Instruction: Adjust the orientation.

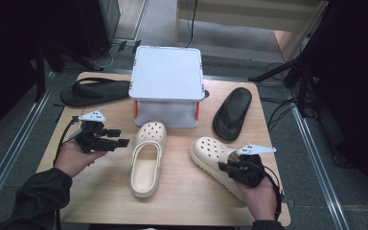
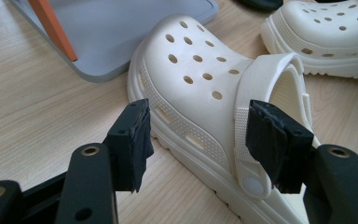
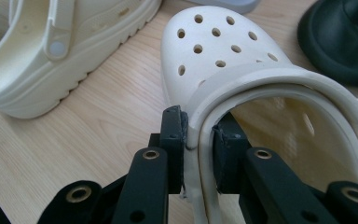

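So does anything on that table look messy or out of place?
Slightly. The two black sandals lie apart: one overhangs the table's far left edge, the other sits right of the grey box. The cream clogs point different ways.

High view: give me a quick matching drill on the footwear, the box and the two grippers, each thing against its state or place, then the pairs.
Things:
1. right clog
2. left clog
3. black sandal
4. grey box

States or places:
A. lies free on the table, in front of the open left gripper
B. stands at the far middle of the table, lid on
C. rim and strap pinched by the right gripper
D. lies sole up, to the right of the box

Pairs: 1-C, 2-A, 3-D, 4-B
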Available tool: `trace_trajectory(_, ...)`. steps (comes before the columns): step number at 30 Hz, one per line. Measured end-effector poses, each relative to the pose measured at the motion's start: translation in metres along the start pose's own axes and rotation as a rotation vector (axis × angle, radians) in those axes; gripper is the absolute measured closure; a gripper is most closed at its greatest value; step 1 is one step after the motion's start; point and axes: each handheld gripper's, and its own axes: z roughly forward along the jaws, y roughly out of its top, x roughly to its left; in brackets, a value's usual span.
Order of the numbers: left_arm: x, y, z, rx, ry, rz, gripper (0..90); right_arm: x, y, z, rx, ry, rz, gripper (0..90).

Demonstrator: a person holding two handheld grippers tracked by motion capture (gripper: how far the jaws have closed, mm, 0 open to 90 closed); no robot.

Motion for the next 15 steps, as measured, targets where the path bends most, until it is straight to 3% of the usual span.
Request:
trace_trajectory(9, -0.003, -0.005, -0.003, -0.004, 0.002, -0.001, 40.7, 0.015, 0.024, 0.022, -0.006, 0.023, -0.002, 77.6)
trace_trajectory(15, -0.004, -0.009, -0.007, -0.017, 0.003, -0.007, 40.8, 0.017, 0.04, 0.034, -0.019, 0.029, -0.003, 77.6)
